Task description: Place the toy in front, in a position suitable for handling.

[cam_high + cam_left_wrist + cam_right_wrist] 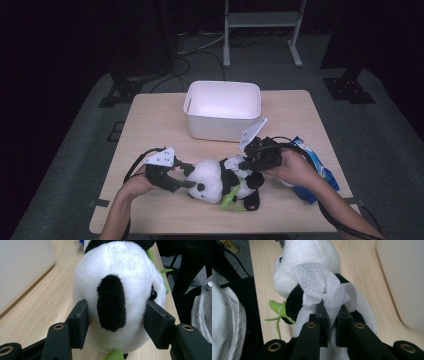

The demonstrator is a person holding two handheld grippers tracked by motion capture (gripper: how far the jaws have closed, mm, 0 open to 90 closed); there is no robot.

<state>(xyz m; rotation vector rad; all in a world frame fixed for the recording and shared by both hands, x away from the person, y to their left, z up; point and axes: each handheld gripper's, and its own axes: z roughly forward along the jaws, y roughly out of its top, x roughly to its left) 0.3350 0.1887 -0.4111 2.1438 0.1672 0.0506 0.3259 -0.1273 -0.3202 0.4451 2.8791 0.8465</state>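
Note:
A black-and-white panda plush [215, 180] lies on the wooden table [150, 120] near its front edge, with a green leaf sprig [231, 197] under it. My left gripper [187, 177] is at the left end of the toy. In the left gripper view its jaws press both sides of the panda's head [120, 267], so the left gripper [117, 315] is shut on it. My right gripper [245, 162] hovers over the panda's body. It [331, 307] is shut on a crumpled white wipe [314, 285], which rests against the plush [294, 255].
A white plastic bin [220, 127] stands open behind the panda, mid-table. A blue packet [315, 165] lies at the right edge beside my right hand. Bare tabletop stretches left of the bin. Dark floor and stand legs surround the table.

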